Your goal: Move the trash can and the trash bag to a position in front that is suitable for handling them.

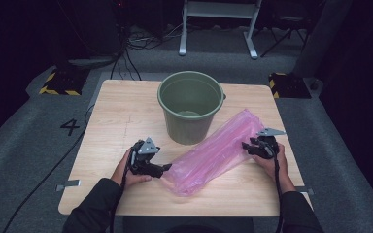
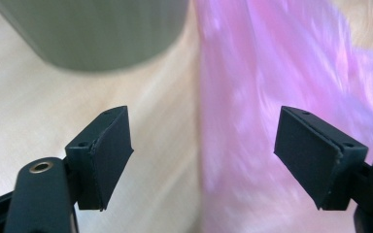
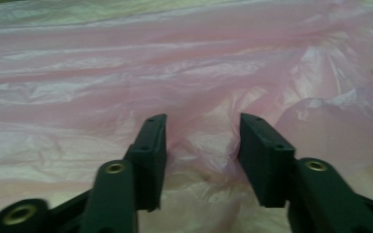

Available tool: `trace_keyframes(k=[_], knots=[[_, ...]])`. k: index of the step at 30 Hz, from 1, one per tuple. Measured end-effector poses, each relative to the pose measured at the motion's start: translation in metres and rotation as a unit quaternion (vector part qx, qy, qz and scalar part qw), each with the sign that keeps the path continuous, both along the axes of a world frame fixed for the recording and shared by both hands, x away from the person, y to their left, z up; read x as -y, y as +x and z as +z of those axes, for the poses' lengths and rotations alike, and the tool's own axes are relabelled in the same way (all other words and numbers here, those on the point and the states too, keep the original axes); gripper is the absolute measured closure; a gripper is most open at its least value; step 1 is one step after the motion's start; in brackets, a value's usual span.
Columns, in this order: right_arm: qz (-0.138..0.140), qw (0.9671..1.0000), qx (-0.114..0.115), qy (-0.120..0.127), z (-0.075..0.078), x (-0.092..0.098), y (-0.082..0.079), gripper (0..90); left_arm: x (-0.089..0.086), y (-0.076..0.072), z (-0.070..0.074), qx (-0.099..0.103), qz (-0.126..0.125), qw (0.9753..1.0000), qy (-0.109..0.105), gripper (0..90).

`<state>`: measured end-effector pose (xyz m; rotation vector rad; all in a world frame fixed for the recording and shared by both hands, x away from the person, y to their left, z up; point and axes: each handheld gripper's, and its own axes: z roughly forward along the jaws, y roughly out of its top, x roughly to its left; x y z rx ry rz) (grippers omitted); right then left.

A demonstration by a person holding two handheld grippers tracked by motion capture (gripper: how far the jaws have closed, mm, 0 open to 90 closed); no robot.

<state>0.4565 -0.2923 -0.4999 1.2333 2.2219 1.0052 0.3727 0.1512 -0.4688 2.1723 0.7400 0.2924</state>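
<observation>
While the pink bag (image 1: 217, 151) lies flat on the bench (image 1: 121, 116) between both tools, beside the bucket (image 1: 190, 106), it is being approached for pickup: the left tool (image 1: 164, 168) is spread at its near edge, the right tool (image 1: 247, 145) half-spread over a fold, and closing on the film seems needed next.

left hand-held gripper (image 1: 166, 167): jaws wide apart | right hand-held gripper (image 1: 246, 145): jaws parted
</observation>
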Motion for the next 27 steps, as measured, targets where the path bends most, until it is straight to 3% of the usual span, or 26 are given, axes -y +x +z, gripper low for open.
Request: trace_keyframes(k=[5,7,11,14,17,22,27], knots=[[0.013,0.9999,0.002,0.000,0.000,-0.002,-0.001,64.8,0.007,-0.022,0.008,0.011,-0.023,0.9995,-0.020,21.1],[0.015,0.9999,0.002,0.002,0.000,-0.002,-0.001,67.4,0.013,-0.026,0.009,0.004,-0.034,0.9990,-0.027,21.3],[0.019,0.9998,0.005,0.001,0.000,-0.003,-0.001,73.8,0.029,-0.030,0.000,-0.003,-0.052,0.9986,0.009,20.2],[0.020,0.9998,0.007,0.005,-0.001,-0.003,-0.002,80.3,0.033,-0.027,-0.010,-0.010,-0.046,0.9983,0.035,20.3],[0.023,0.9996,0.013,0.004,-0.001,-0.004,-0.003,84.7,0.026,-0.019,-0.019,-0.026,-0.038,0.9985,0.028,21.1],[0.024,0.9991,0.032,0.011,0.004,-0.005,-0.006,87.4,0.022,-0.013,-0.028,-0.025,-0.025,0.9981,0.051,21.1],[0.026,0.9978,0.058,0.021,0.014,-0.007,-0.012,87.9,0.020,-0.010,-0.030,-0.021,-0.022,0.9981,0.053,20.5]])
